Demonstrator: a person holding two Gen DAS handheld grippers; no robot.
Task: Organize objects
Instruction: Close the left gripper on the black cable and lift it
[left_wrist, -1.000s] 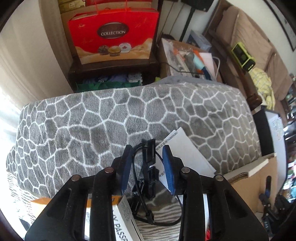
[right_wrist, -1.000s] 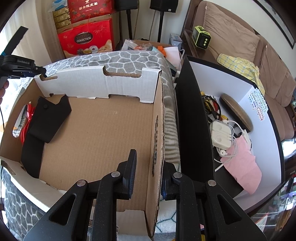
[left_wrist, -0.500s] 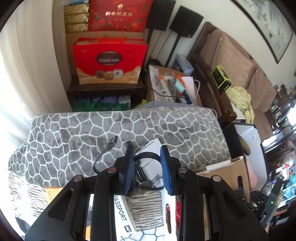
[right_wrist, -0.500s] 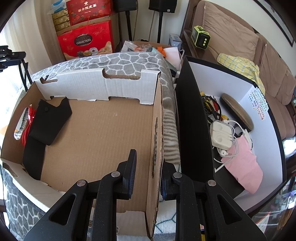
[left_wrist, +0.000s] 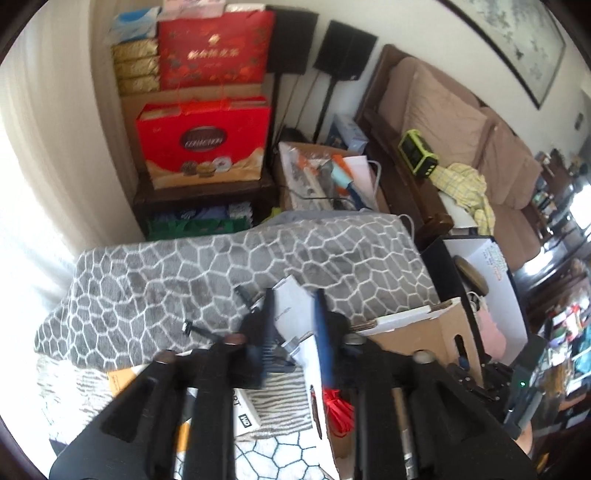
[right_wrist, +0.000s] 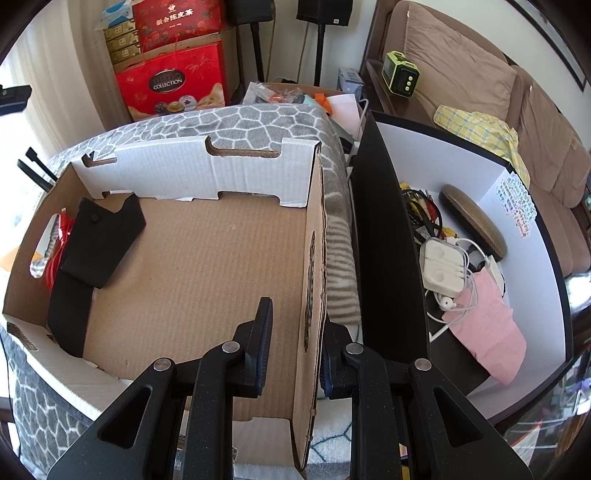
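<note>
Our right gripper (right_wrist: 295, 347) has its jaws closed on the side wall of the cardboard box (right_wrist: 312, 280). Our left gripper (left_wrist: 293, 325) carries a black cable (left_wrist: 275, 350) between jaws that have just been opening, above the grey patterned blanket (left_wrist: 221, 266).

I count, around the one cardboard box (right_wrist: 207, 266): two black pouches (right_wrist: 99, 243) inside it at left, one white-lined tray (right_wrist: 517, 229) beside it at right, two red gift boxes (right_wrist: 173, 88) behind it, two speakers (right_wrist: 323, 9) behind those.
</note>
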